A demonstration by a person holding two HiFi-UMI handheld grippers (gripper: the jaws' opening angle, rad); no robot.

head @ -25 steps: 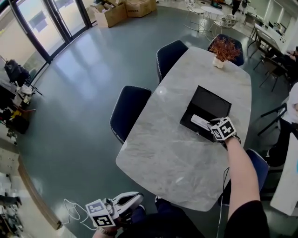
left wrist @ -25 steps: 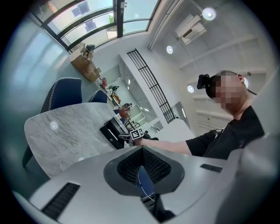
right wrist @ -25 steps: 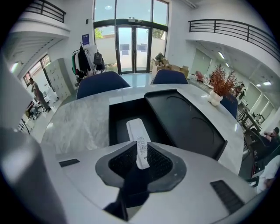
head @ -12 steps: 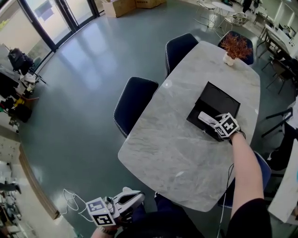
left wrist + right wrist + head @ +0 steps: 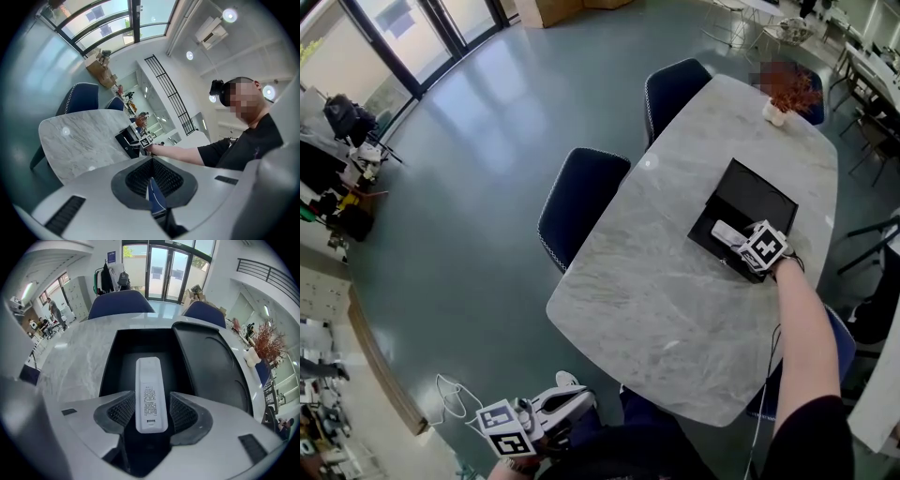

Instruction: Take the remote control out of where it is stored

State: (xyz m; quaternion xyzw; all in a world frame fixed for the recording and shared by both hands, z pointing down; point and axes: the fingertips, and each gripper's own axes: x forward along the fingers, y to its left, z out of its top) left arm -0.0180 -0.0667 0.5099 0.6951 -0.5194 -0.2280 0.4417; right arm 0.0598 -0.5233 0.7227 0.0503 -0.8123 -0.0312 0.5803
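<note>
White remote [image 5: 150, 394] in black box [image 5: 118, 365], plant [image 5: 265, 341] beyond

1. Wide open room on the near side: the grey marbled oval tabletop [image 5: 656, 281] lies bare there
2. The open black rectangular box [image 5: 755, 197] sits by the right edge, its lid [image 5: 211, 366] flanking the tray
3. The right gripper [image 5: 745, 246] crowds the box's near end, its jaws just been opening around the slim white remote control [image 5: 150, 394]
4. Two dark blue upholstered chairs [image 5: 581, 192] block the left flank, and a small white pot of red twigs [image 5: 783, 98] guards the far end
</note>
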